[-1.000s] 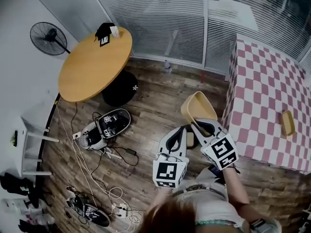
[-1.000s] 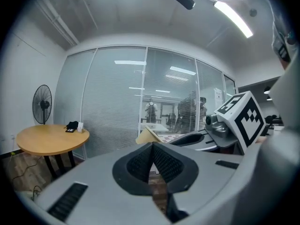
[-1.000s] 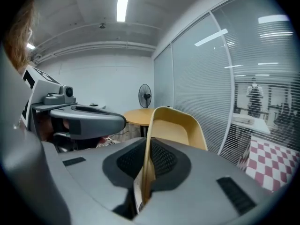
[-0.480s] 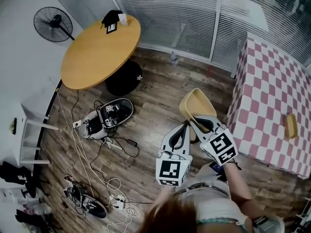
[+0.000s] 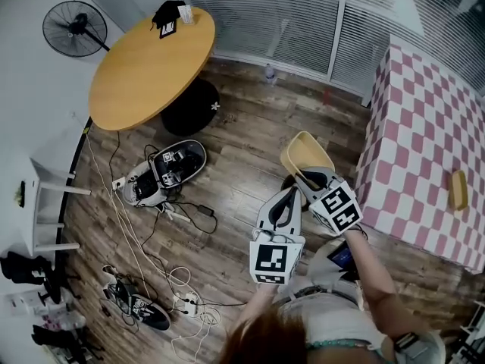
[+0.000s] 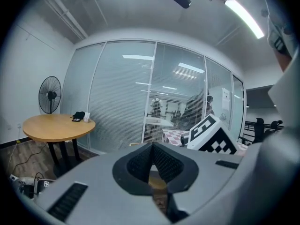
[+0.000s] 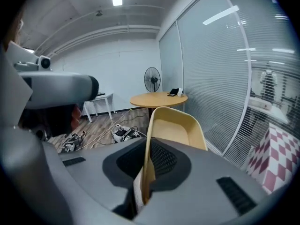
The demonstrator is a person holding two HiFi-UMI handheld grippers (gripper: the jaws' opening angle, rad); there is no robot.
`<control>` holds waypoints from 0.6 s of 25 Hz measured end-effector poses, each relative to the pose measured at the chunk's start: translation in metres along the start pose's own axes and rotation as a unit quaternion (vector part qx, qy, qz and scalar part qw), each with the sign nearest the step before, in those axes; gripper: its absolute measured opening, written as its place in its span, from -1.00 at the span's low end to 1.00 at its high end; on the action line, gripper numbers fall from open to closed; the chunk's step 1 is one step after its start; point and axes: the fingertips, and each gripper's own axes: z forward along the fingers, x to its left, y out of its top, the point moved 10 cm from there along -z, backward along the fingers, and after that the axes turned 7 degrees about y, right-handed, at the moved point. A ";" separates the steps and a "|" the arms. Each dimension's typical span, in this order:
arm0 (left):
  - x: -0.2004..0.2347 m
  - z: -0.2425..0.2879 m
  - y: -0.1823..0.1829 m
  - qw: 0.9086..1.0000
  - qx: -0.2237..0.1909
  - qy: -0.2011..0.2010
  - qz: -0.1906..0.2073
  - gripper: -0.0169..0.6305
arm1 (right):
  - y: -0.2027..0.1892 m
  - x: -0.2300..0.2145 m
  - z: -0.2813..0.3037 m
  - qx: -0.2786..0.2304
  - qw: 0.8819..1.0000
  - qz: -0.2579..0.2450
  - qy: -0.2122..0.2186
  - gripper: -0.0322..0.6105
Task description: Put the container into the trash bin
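Lower now: right tongs (image 5: 305, 176), container (image 5: 305, 155); dark shape (image 5: 287, 182) beneath, perhaps bin, half-hidden.

The container (image 7: 176, 128) gripped in the right claw (image 7: 146, 149) looks like smooth, matt yellow plastic. Both claw shells are smooth grey plastic. The left claw (image 6: 152, 148) has black, finely ribbed pads (image 6: 139, 163). Beneath the claws, the floor (image 5: 242, 142) is faintly glossy wood plank. Checked cloth (image 5: 424, 142) covers the surface right of the right claw.
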 end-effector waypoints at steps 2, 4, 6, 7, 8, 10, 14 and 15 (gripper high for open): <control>0.004 0.002 -0.006 1.000 0.010 0.003 -0.004 -0.93 | -0.015 -0.005 0.017 0.019 1.000 0.005 0.008 -0.86; 0.006 0.006 -0.011 1.000 0.020 0.004 -0.007 -0.93 | -0.035 -0.012 0.035 0.038 0.999 0.010 0.017 -0.86; 0.006 0.009 -0.016 1.000 0.028 0.001 -0.009 -0.93 | -0.059 -0.018 0.053 0.057 0.998 0.022 0.028 -0.86; 0.007 0.010 -0.019 0.999 0.033 0.000 -0.009 -0.93 | -0.073 -0.020 0.062 0.066 0.997 0.030 0.034 -0.86; 0.009 0.010 -0.023 0.999 0.039 -0.002 -0.009 -0.93 | -0.087 -0.021 0.071 0.074 0.996 0.040 0.039 -0.86; 0.014 0.011 -0.032 0.999 0.051 -0.002 -0.008 -0.93 | -0.116 -0.023 0.089 0.090 0.993 0.054 0.050 -0.86; 0.026 0.013 -0.049 0.998 0.069 0.002 -0.015 -0.93 | -0.167 -0.023 0.120 0.125 0.988 0.064 0.071 -0.86; 0.028 0.014 -0.053 0.997 0.074 0.002 -0.016 -0.93 | -0.179 -0.022 0.127 0.135 0.986 0.066 0.076 -0.86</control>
